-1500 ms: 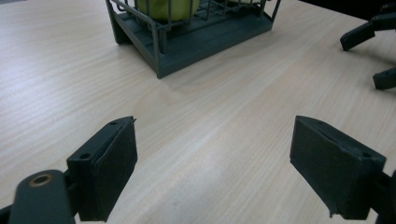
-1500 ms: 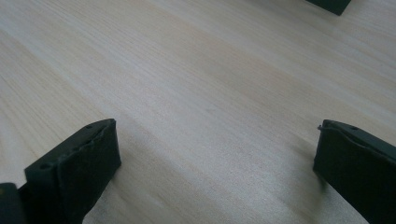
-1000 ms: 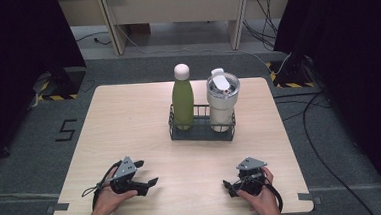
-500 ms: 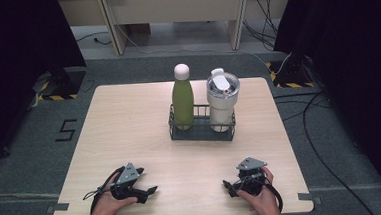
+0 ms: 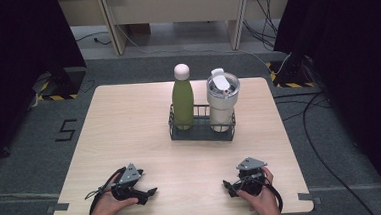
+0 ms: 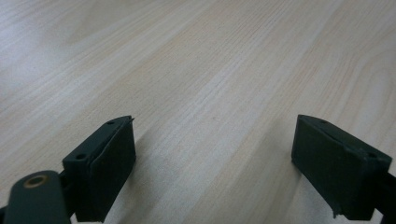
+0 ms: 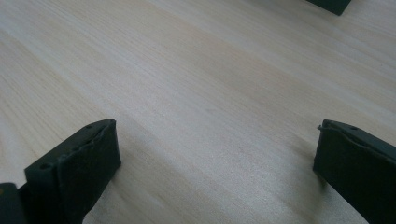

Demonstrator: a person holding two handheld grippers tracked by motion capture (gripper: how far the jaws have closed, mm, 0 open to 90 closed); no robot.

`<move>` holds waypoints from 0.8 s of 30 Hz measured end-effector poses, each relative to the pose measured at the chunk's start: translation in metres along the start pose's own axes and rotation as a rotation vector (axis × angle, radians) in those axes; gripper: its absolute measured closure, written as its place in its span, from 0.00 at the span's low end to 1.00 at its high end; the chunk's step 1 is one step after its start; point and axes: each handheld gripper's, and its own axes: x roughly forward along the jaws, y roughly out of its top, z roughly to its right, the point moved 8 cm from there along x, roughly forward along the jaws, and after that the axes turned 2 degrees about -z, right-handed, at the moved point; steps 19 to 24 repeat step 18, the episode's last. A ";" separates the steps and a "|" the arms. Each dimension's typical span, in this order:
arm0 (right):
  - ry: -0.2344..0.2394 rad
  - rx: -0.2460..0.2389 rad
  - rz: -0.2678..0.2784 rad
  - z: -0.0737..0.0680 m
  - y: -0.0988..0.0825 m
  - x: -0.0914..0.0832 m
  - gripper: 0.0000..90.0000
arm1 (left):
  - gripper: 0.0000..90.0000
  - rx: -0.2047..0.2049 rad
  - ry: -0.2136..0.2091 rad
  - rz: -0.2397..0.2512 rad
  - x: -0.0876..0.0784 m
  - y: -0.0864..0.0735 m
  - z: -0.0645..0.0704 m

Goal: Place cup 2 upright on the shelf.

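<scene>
My left gripper (image 5: 151, 192) rests low over the wooden table (image 5: 129, 126) near its front left, held by a hand. Its jaws have just been opening, and in the left gripper view (image 6: 215, 126) they stand apart with bare wood between them. My right gripper (image 5: 228, 187) sits near the front right in the other hand. In the right gripper view (image 7: 217, 126) its jaws are wide apart and hold nothing. A green bottle with a white cap (image 5: 182, 95) and a white lidded tumbler (image 5: 222, 100) stand upright in a black wire rack (image 5: 202, 132), well beyond both grippers.
The rack stands right of the table's middle, toward the back. Grey floor with cables (image 5: 323, 104) surrounds the table. Dark curtains hang at both sides. A dark corner of something (image 7: 329, 4) shows at the top edge of the right gripper view.
The left gripper's jaws stand a little wider apart than before. Both hands have stayed where they were, and the bottle, tumbler and rack have not moved.
</scene>
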 end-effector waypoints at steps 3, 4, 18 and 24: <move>0.001 -0.002 -0.001 0.000 0.000 0.000 0.01 | 0.13 0.004 -0.003 -0.003 0.000 0.000 0.000; 0.001 -0.001 -0.001 0.000 0.000 0.000 0.01 | 0.13 0.004 -0.004 -0.004 0.000 0.000 0.000; 0.003 -0.002 -0.001 0.000 0.000 0.000 0.01 | 0.13 0.005 -0.005 -0.004 0.000 0.000 0.001; 0.003 -0.002 -0.001 0.000 0.000 0.000 0.01 | 0.13 0.005 -0.005 -0.004 0.000 0.000 0.001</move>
